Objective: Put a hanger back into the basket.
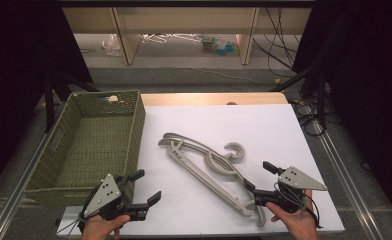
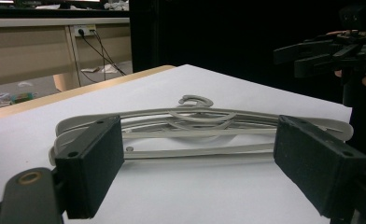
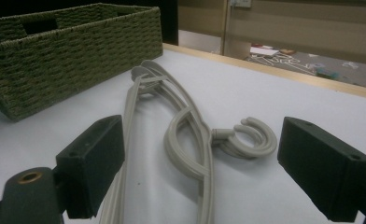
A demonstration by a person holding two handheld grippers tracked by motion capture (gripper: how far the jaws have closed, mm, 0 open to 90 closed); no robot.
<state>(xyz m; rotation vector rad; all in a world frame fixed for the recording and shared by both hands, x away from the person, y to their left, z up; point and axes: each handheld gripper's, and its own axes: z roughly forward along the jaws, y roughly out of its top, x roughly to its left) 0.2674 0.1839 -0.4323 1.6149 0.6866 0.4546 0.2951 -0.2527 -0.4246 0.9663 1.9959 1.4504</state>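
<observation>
High view first: my table (image 1: 284, 125) carries a white sheet across most of its top, with a strip of bare wood showing along the far edge. On its left side stands a green woven basket (image 1: 134, 125), rectangular, with a cut-out handle in its far wall; its near right corner sits just beside my left gripper. Next in size are the grey plastic hangers (image 1: 204, 170), lying flat on the white sheet right of the basket (I count at least two stacked together, though the exact number I cannot tell). They run diagonally from the middle of the sheet down toward my right hand, hooks curling off to the right. My left gripper (image 1: 140, 187) hovers over the near left part of the sheet, jaws spread wide with nothing between them, pointing toward the hangers and well apart from them; the left gripper view confirms this, the hangers (image 2: 195, 123) lying broadside beyond the two pads. My right gripper (image 1: 260, 179) is at the near right, jaws likewise spread wide and clamped on nothing, with the lower end of the hangers just beside it. In the right gripper view, the hangers (image 3: 190, 135) run away between the open pads, the basket (image 3: 73, 56) behind at left.
</observation>
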